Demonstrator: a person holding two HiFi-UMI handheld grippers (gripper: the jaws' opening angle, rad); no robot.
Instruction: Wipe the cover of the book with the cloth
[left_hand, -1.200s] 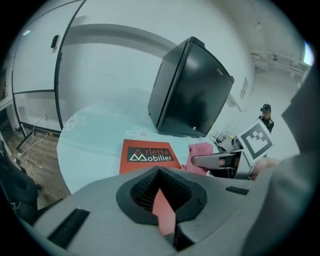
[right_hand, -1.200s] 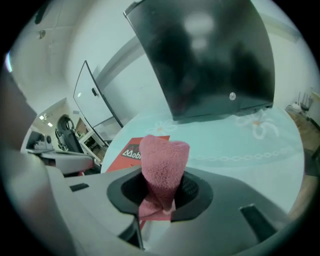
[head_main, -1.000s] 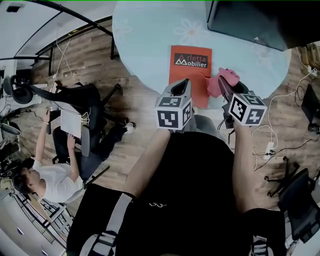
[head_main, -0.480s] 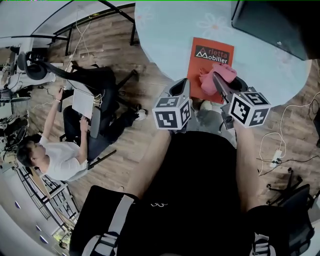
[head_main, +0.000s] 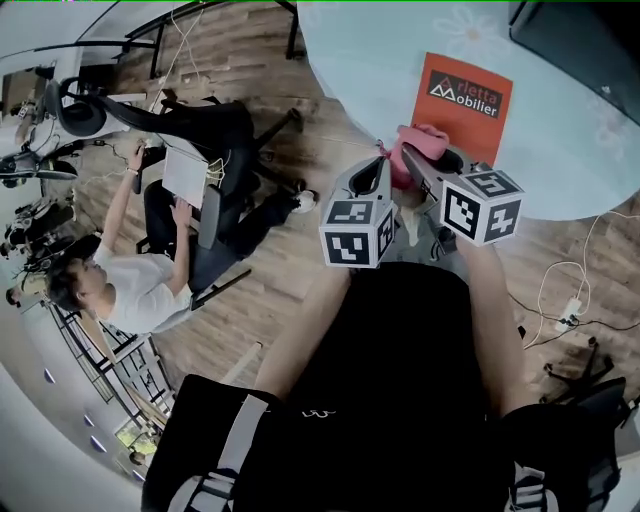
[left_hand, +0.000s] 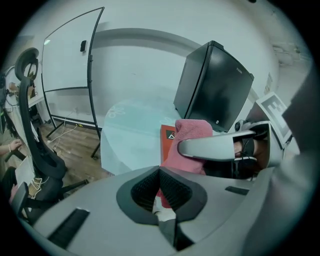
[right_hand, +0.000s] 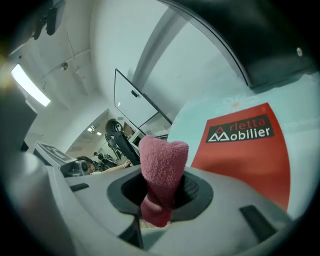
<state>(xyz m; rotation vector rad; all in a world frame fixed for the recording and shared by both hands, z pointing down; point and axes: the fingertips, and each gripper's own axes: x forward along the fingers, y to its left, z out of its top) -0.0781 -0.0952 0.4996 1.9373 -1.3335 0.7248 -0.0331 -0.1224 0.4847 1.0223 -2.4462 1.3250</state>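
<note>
The orange book (head_main: 462, 95) lies flat on the round pale table (head_main: 370, 60), its printed cover up. My right gripper (head_main: 418, 160) is shut on the pink cloth (head_main: 420, 140), which hangs at the book's near left corner by the table edge. In the right gripper view the cloth (right_hand: 162, 160) sticks up from between the jaws (right_hand: 162, 192), with the book (right_hand: 245, 145) beyond it. My left gripper (head_main: 372, 172) hovers just left of the cloth, off the table, shut with nothing held (left_hand: 159, 172). The cloth (left_hand: 190, 132) and book (left_hand: 168, 134) show beyond its tips.
A black box-like cabinet (head_main: 590, 40) stands on the table's far right, also the dark cabinet (left_hand: 212, 85). A seated person (head_main: 120, 290) and office chair (head_main: 215, 140) are on the wooden floor at left. Cables and a power strip (head_main: 570, 312) lie at right.
The right gripper has carried the cloth from the book's right edge leftward across its lower cover to the near left corner. The head view has swung left.
</note>
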